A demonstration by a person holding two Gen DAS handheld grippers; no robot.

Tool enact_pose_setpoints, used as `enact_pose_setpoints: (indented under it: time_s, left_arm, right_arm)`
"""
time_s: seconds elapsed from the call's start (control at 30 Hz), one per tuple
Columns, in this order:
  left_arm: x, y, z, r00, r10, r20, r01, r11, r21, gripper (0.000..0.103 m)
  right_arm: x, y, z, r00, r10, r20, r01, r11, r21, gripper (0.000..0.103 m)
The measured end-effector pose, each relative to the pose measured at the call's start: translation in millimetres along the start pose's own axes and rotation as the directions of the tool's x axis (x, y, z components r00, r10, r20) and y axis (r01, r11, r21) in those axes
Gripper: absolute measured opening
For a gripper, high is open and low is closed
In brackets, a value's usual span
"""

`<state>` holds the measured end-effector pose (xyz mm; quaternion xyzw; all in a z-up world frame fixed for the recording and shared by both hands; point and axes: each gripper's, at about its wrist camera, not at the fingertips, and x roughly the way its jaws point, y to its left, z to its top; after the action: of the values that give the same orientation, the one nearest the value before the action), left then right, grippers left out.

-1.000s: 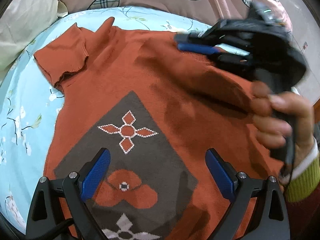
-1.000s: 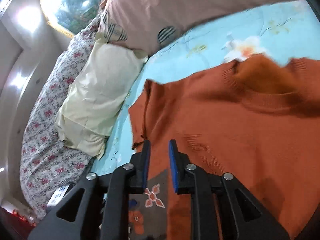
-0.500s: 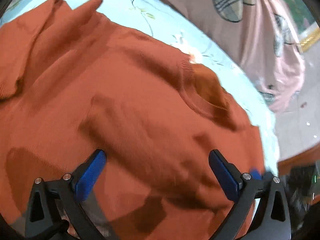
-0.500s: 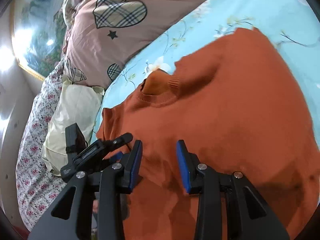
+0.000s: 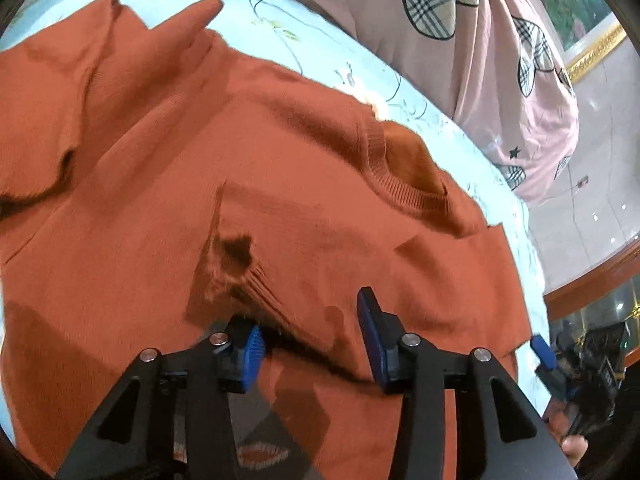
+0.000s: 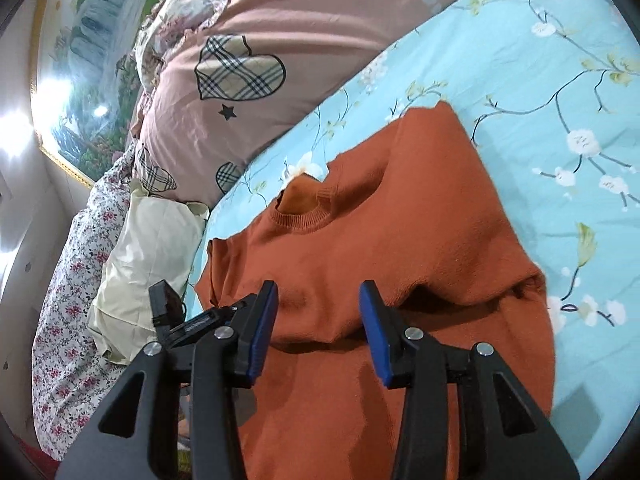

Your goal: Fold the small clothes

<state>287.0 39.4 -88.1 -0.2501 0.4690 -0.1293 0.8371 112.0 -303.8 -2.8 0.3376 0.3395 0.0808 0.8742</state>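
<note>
Orange sweater point(image 5: 168, 184) spread flat on blue sheet point(image 6: 540, 80), collar point(image 5: 404, 184) toward 1 o'clock in left view. Left gripper point(image 5: 308, 340) spread, straddling a cuff point(image 5: 256, 280) lying on the chest; right gripper point(image 6: 316, 320) spread above a fold ridge, nothing pinched. Best to close low on the cuff, one layer only, then draw straight across. Only right view shows pillow point(image 6: 148, 252) at 9 o'clock; only left shows the cuff.
</note>
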Motion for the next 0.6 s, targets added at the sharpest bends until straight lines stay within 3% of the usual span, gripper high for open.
enact_pose_setpoints:
  time_s: [0.03, 0.1, 0.17, 0.27, 0.43, 0.6]
  left_arm:
    - [4, -1, 4, 1.000, 0.001, 0.003, -0.001, 1.000, 0.017, 0.039]
    - [9, -6, 7, 1.000, 0.020, -0.004, -0.020, 0.998, 0.055, 0.005]
    - [-8, -7, 8, 0.999, 0.011, 0.038, -0.014, 0.996, 0.092, 0.005]
    - [-45, -2, 16, 0.977, 0.046, 0.208, -0.078, 0.986, 0.148, 0.005]
    - [-34, 22, 20, 0.987, 0.066, 0.146, -0.086, 0.987, 0.135, 0.005]
    - [-32, 19, 12, 0.986, 0.054, 0.159, -0.079, 0.985, 0.153, 0.006]
  right_arm:
    - [-3, 1, 1, 1.000, -0.007, 0.006, 0.007, 1.000, -0.002, 0.044]
    - [-12, -1, 6, 0.999, -0.033, 0.027, 0.033, 0.999, -0.009, 0.044]
    - [-23, -7, 13, 0.995, -0.078, 0.064, 0.079, 0.997, -0.016, 0.045]
    - [-23, -24, 24, 0.979, -0.181, 0.091, 0.182, 0.983, 0.001, 0.047]
    - [14, -44, 43, 0.951, -0.308, 0.020, 0.308, 0.951, -0.016, 0.048]
    - [59, -53, 57, 0.937, -0.338, -0.087, 0.333, 0.941, -0.064, 0.052]
